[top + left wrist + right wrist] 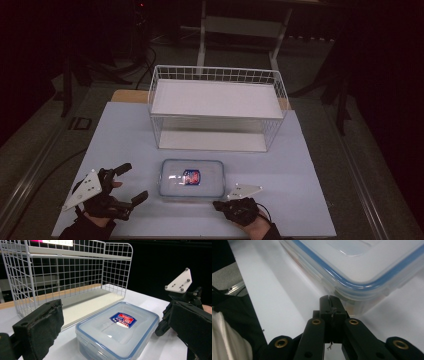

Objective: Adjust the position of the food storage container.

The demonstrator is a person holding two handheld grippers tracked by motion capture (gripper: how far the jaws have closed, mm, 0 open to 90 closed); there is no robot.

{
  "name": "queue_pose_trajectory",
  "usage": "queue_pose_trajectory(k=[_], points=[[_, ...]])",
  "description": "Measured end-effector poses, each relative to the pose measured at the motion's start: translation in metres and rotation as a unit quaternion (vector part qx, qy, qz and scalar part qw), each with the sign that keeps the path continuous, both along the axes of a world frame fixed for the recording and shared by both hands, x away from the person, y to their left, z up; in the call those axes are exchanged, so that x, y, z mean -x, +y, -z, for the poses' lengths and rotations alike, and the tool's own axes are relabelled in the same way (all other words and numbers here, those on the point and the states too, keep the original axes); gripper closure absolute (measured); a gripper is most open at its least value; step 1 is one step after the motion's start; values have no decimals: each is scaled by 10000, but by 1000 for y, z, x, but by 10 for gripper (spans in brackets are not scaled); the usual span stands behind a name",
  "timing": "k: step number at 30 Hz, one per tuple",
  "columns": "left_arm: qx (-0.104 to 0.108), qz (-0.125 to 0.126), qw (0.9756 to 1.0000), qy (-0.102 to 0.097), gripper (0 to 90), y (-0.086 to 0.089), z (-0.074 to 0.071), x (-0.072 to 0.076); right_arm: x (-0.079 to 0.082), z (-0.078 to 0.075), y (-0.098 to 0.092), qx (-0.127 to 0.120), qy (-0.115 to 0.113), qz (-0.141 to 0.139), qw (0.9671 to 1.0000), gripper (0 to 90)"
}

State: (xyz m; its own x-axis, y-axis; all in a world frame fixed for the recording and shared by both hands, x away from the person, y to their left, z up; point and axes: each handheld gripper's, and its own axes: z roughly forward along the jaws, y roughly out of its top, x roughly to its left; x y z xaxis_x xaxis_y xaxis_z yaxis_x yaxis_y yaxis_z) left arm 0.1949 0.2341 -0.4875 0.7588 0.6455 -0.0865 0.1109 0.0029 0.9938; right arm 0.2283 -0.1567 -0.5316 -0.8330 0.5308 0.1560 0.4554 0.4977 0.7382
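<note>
A white table point(125, 145) holds a clear box point(192, 180) with a blue rim on its lid. The box sits near the front edge, in the middle. Behind it, close but apart, stands a white wire rack point(216, 107) with two flat white shelves. The rack's open side faces the box. Nothing lies between them.

A small red and blue sticker point(123, 320) is on the lid. It has writing, but the words are too small to read.

The left gripper point(131, 182) rests at the box's left, apart from it. Its jaws are spread wide and hold nothing. In the left gripper view the box sits between the two black jaws, farther off.

The right gripper point(218, 204) is at the box's front right corner. Its jaws are pressed together with nothing between them. In the right gripper view their tip is right at the box's corner; I cannot tell if it touches.

The room around the table is dark.
</note>
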Motion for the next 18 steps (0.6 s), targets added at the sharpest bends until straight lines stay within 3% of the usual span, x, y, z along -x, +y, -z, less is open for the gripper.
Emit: queue_pose_trajectory(k=[8, 11, 13, 16, 17, 18], points=[[-54, 37, 10000, 51, 0, 0, 1, -1, -4, -1, -5, -9, -5, 143, 9999, 899], [-71, 64, 9999, 143, 0, 1, 0, -1, -2, -5, -9, -18, 10, 126, 9999, 860], [-274, 60, 9991, 304, 5, 2, -3, -2, 3, -14, -19, -116, -149, 189, 9996, 815], [-344, 130, 9986, 388, 58, 4, -3, -3, 6, -28, -34, -294, -387, 291, 9984, 743], [-515, 260, 9969, 536, 59, 6, -2, -7, 6, -32, -40, -416, -443, 368, 9975, 707], [-515, 260, 9969, 536, 69, 6, -2, -7, 6, -32, -40, -416, -443, 368, 9975, 707]])
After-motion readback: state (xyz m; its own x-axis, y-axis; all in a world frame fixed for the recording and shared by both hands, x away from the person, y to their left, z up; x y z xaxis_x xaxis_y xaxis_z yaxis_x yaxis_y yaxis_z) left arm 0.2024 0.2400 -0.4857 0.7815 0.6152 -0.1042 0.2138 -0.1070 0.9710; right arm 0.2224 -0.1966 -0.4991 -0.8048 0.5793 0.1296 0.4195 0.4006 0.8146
